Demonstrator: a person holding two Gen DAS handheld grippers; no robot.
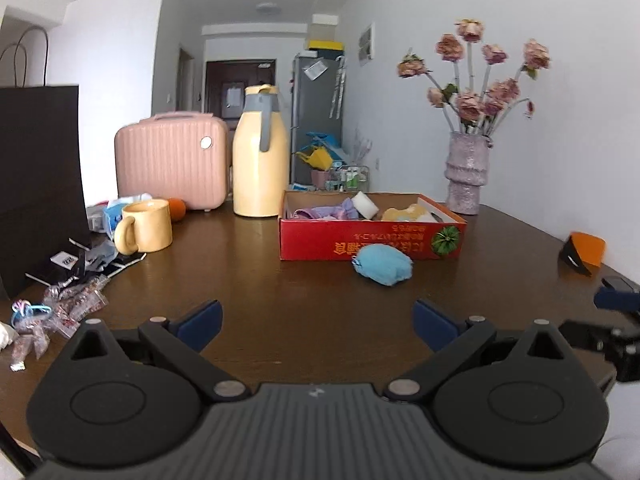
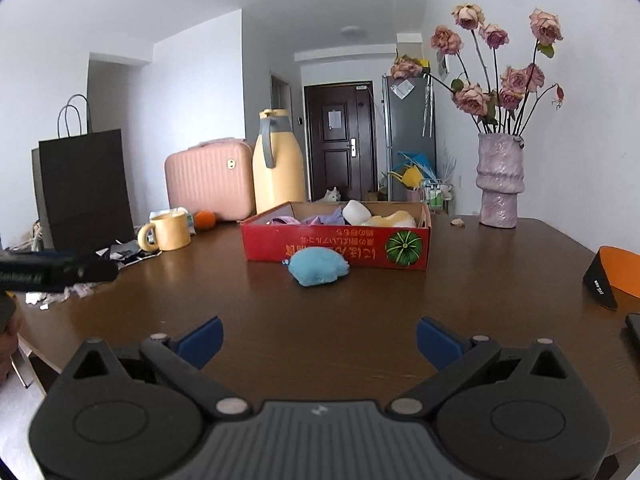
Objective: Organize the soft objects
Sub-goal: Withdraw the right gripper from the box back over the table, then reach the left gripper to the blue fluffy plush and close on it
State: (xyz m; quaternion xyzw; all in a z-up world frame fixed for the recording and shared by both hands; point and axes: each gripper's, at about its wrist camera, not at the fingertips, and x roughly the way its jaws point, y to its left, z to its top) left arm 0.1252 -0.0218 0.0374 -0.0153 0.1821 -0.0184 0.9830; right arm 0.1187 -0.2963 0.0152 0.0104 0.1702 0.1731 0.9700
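A light blue soft toy [image 1: 383, 265] [image 2: 318, 266] lies on the brown table, touching the front wall of a red cardboard box [image 1: 372, 242] [image 2: 336, 248]. Inside the box I see a purple cloth [image 1: 326, 213] [image 2: 304, 221], a white roll [image 1: 365, 205] [image 2: 357, 212] and a yellow soft piece [image 1: 404, 213] [image 2: 390, 219]. My left gripper [image 1: 318, 324] hovers open over bare table, well short of the toy. My right gripper [image 2: 319, 340] is open too, likewise near the front of the table, with nothing between its fingers.
A yellow mug [image 1: 146, 227] [image 2: 168, 231], yellow jug [image 1: 260, 156] [image 2: 279, 160], pink case [image 1: 172, 160] [image 2: 210, 184] and black paper bag [image 1: 38, 184] [image 2: 86, 190] stand left. Candy wrappers [image 1: 68, 304] litter the left edge. A flower vase [image 1: 467, 172] [image 2: 500, 182] and orange-black object [image 1: 582, 254] [image 2: 614, 276] sit right.
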